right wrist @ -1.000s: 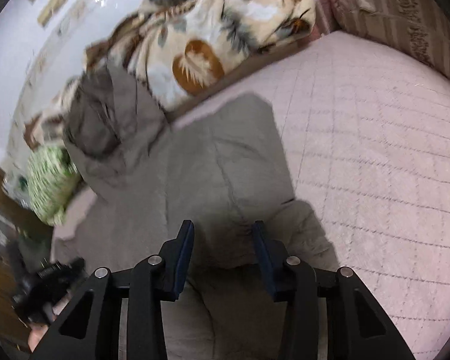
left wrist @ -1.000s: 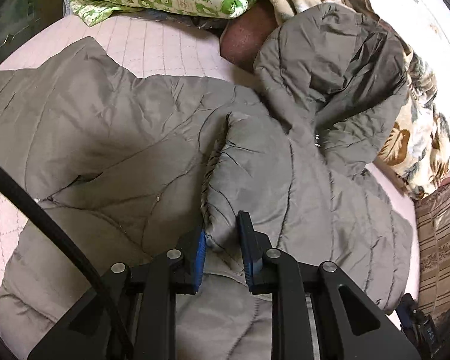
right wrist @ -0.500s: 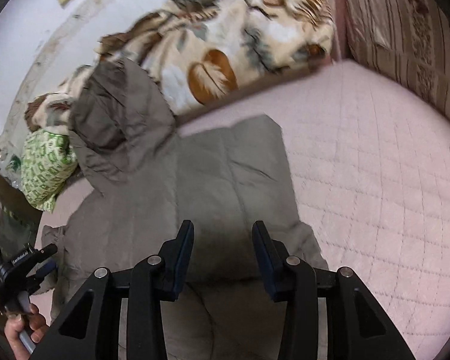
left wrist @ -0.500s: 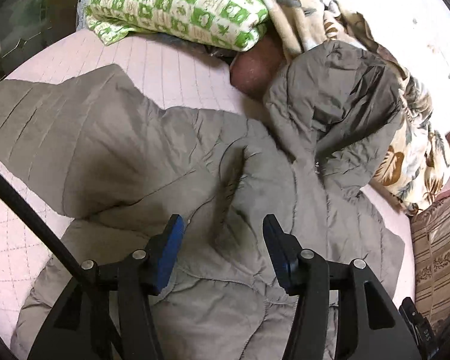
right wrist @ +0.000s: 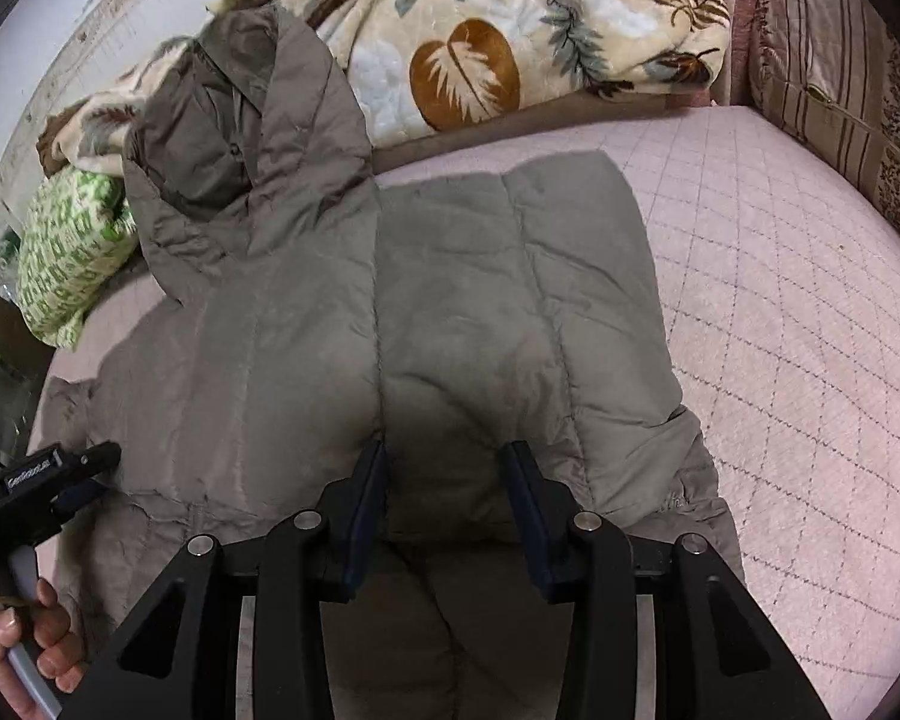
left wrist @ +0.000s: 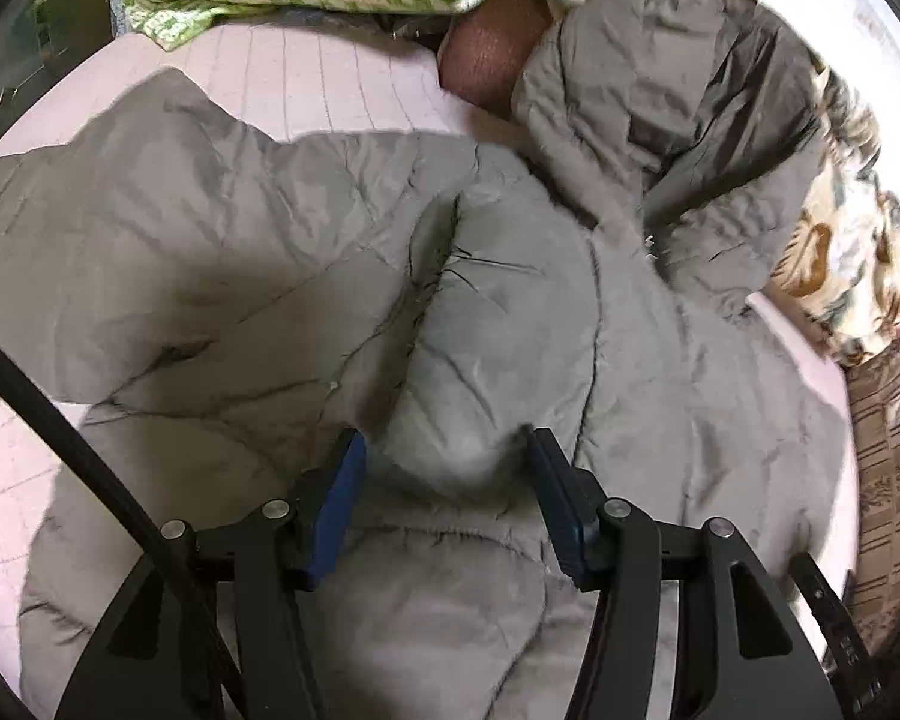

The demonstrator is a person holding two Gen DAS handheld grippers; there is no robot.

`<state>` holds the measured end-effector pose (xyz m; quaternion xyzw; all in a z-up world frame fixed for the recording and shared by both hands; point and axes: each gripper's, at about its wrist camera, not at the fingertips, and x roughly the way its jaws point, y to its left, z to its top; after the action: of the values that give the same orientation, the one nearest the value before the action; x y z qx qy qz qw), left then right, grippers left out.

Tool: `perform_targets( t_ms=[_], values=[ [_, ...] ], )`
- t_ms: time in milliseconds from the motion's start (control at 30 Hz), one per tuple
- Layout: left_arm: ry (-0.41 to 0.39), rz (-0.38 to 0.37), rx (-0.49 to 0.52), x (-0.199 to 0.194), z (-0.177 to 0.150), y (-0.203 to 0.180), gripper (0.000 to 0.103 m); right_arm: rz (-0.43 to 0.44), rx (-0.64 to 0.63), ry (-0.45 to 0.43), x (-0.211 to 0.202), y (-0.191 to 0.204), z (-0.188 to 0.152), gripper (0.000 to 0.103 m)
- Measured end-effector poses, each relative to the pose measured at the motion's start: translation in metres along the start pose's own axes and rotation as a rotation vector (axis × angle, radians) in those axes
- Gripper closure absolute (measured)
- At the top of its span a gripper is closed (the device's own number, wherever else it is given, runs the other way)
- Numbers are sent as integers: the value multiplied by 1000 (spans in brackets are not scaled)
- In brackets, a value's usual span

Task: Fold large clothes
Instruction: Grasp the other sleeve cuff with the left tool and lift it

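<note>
Left wrist view has the left gripper [left wrist: 444, 474] with fingers parted around a loose sleeve of the grey jacket [left wrist: 270, 252] spread on the pink bed [right wrist: 810, 360], right gripper [right wrist: 444, 480] half-open, holding nothing, leafy blanket [right wrist: 510, 30] beyond.

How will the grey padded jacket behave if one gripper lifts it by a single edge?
The jacket is probably floppy: it lies creased and folded over itself on the bed, so the rest would likely hang and drag. Its puffy quilted panels suggest it is light for its bulk. The smooth shell may slip from a shallow pinch.
</note>
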<state>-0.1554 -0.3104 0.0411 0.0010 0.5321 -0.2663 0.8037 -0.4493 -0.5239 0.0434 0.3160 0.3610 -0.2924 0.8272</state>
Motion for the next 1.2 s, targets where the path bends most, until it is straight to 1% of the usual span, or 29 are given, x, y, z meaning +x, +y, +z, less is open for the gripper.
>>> perform_targets(
  t_ms=[67, 100, 133, 200, 267, 367, 500, 533, 567, 600, 667, 700, 733, 767, 867, 933, 967, 1033, 1067, 1133, 1167, 1200],
  values=[
    [-30, -30, -18, -22, -3, 12, 47, 42, 21, -31, -12, -3, 3, 56],
    [-51, -49, -33, -36, -8, 23, 45, 50, 27, -43, -16, -3, 4, 55],
    [-66, -53, -44, -49, -13, 34, 43, 49, 30, -56, -20, -4, 4, 53],
    [-97, -52, -73, -70, -21, 59, 36, 44, 27, -72, -25, -6, 2, 53],
    [-145, -32, -124, -93, -34, 97, 35, 43, 17, -61, -26, -5, -1, 53],
    [-198, -3, -222, -109, -44, 150, 35, 37, -17, -68, -29, 3, -5, 53],
    [-218, -5, -356, -113, -39, 222, 35, 19, -98, -76, -31, 25, -14, 53],
    [-227, -13, -405, -114, -35, 244, 35, 18, -119, -76, -31, 30, -17, 52],
    [-241, -30, -456, -115, -31, 263, 35, 17, -139, -80, -31, 36, -20, 51],
    [-251, -44, -489, -115, -28, 275, 35, 19, -157, -83, -31, 40, -23, 50],
    [-283, -113, -581, -115, -14, 316, 35, 17, -180, -87, -32, 44, -27, 50],
    [-299, -130, -606, -115, -10, 330, 35, 13, -186, -92, -31, 46, -28, 50],
    [-314, -127, -648, -113, -5, 351, 35, 10, -192, -97, -31, 47, -29, 50],
    [-327, -129, -687, -110, -2, 369, 37, 8, -196, -101, -30, 48, -29, 49],
    [-370, -170, -765, -107, 5, 410, 38, 10, -181, -109, -27, 48, -25, 49],
    [-403, -181, -828, -104, 10, 437, 39, 27, -155, -108, -25, 47, -22, 49],
    [-406, -185, -856, -100, 12, 448, 39, 35, -140, -110, -24, 46, -19, 49],
    [-420, -227, -920, -90, 14, 469, 39, 51, -111, -113, -22, 44, -16, 49],
    [-418, -238, -931, -86, 17, 474, 44, 55, -102, -114, -22, 43, -14, 49],
    [-421, -269, -896, -82, 30, 477, 44, 51, -85, -125, -21, 40, -12, 49],
    [-406, -283, -866, -76, 40, 474, 44, 44, -82, -130, -20, 38, -11, 49],
    [-396, -252, -851, -71, 46, 471, 45, 41, -77, -130, -20, 37, -9, 49]
  ],
)
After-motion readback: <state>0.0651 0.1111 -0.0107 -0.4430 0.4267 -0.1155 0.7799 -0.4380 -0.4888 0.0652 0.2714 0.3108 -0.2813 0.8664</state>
